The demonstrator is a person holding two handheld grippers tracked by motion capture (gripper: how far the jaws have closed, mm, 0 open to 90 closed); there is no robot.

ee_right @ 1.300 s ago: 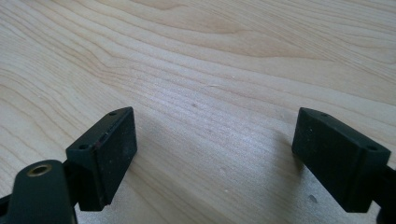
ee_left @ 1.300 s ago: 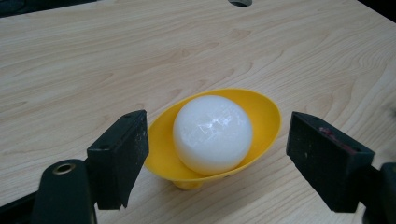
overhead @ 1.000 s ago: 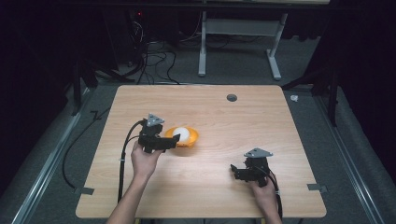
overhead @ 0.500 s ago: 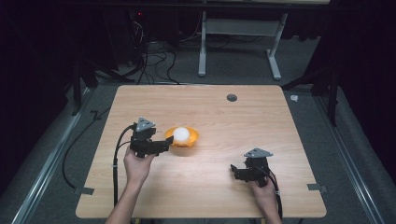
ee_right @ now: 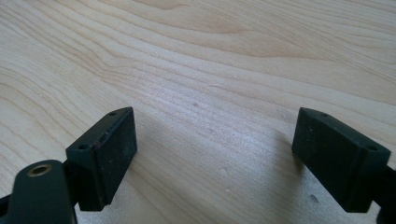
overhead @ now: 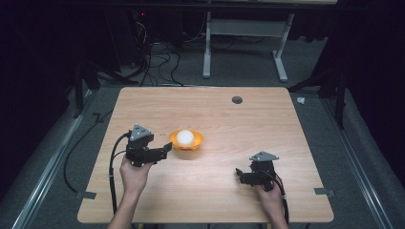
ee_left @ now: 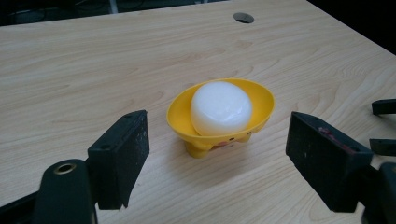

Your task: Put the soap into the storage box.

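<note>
A yellow footed bowl (overhead: 197, 143) stands on the wooden table (overhead: 239, 124), left of its middle, with a white rounded lump (overhead: 185, 137) in it. My left gripper (overhead: 166, 147) sits just left of the bowl, pointing at it, apart from it. In the left gripper view the bowl (ee_left: 177, 112) and the white lump (ee_left: 220, 108) lie ahead of the left gripper (ee_left: 224, 161), whose jaws stand wide and touch nothing. My right gripper (overhead: 240, 176) rests near the front right, open over bare wood, as the right gripper view (ee_right: 215, 154) shows.
A round cable hole (overhead: 237, 99) sits in the table's far side. A black cable (overhead: 112, 167) trails from the left gripper off the front edge. A desk frame (overhead: 243, 52) and floor cables lie beyond the table. The other gripper's jaws (ee_left: 384, 107) show at the left gripper view's right edge.
My left gripper has drawn back to the left, away from the bowl. The bowl with the white lump has stayed put, and the right gripper has not moved.
</note>
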